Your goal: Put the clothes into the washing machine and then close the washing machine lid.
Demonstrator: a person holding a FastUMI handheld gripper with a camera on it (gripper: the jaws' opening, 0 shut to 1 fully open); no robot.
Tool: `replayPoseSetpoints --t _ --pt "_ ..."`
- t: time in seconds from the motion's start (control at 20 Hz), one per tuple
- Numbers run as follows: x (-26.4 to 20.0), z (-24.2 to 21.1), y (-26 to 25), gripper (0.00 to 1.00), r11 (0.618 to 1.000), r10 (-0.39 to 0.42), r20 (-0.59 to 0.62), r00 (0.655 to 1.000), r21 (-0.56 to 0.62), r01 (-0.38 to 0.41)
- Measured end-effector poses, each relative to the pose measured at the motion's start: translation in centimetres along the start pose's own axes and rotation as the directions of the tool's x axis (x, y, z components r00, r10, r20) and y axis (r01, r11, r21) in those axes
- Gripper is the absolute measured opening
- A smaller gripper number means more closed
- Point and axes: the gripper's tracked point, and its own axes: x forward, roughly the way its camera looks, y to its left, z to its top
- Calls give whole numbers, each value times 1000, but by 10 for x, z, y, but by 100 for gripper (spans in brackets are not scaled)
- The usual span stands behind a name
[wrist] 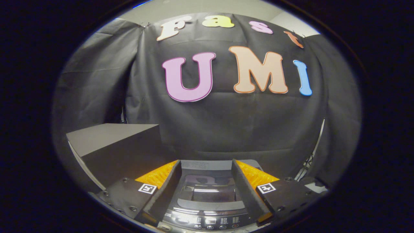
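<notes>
The gripper (207,181) hangs above the washing machine (207,207) with its jaws spread wide and nothing between them. Between the two fingers, straight down at six o'clock from the gap, sits the machine's top: a dark glossy lid (208,192) with a window, lying flat and shut as far as I can judge from the reflection on it, and nearer to me a curved control panel (207,223) with a row of small buttons. The machine's long side runs nine to three, square across the line of the fingers, so the jaws straddle the lid about its middle.

No clothes show here, so I cannot say where they lie. At about ten o'clock from the jaws, beyond the left finger, stands a plain dark box (116,145) with a flat grey top; nothing rests on the part I can see.

My reading is that the task is barely begun: the lid looks down and no garment is held. The next move turns on finding the clothes, likely off to one side, then lifting the lid's near edge.
</notes>
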Motion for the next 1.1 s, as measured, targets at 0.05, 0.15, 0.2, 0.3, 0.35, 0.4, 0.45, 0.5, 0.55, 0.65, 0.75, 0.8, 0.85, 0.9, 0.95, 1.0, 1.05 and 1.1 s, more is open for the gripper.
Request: replayPoseSetpoints --t 0.05,0.15,0.2,0.3,0.35,0.4,0.45,0.5,0.55,0.65,0.75,0.8,0.85,0.9,0.95,1.0,1.05,1.1 --pt "-10 -1 -6 97 1000 -4 18 1000 -13 4" --pt "-32 -2 -15 97 999 -6 59 998 -39 8" --pt "-43 -2 -20 97 999 -5 79 997 -49 9" --pt "-67 -3 -29 97 998 0 117 993 -64 8" --pt "-80 -2 -31 97 997 7 135 991 -74 3" --pt "-91 -3 -32 97 996 13 153 988 -86 0" --pt "-105 -4 -33 97 996 18 165 986 -95 -2" --pt "-116 -6 -36 97 995 20 173 985 -97 -3" --pt "-129 -9 -38 97 996 19 178 984 -92 -2" --pt "-154 -16 -40 97 998 22 192 981 -65 -9" --pt "-176 -24 -43 98 999 24 209 978 -52 -13" --pt "-186 -29 -45 97 998 22 215 976 -56 -10" --pt "-196 -36 -49 97 998 17 216 976 -62 -4" --pt "-205 -42 -53 97 998 7 215 977 -59 6" --pt "-213 -49 -57 97 999 -1 215 977 -53 12" --pt "-221 -51 -61 98 999 -7 222 975 -43 18" --pt "-230 -55 -65 98 999 -16 234 972 -34 24" --pt "-237 -57 -69 98 999 -23 246 969 -27 31"
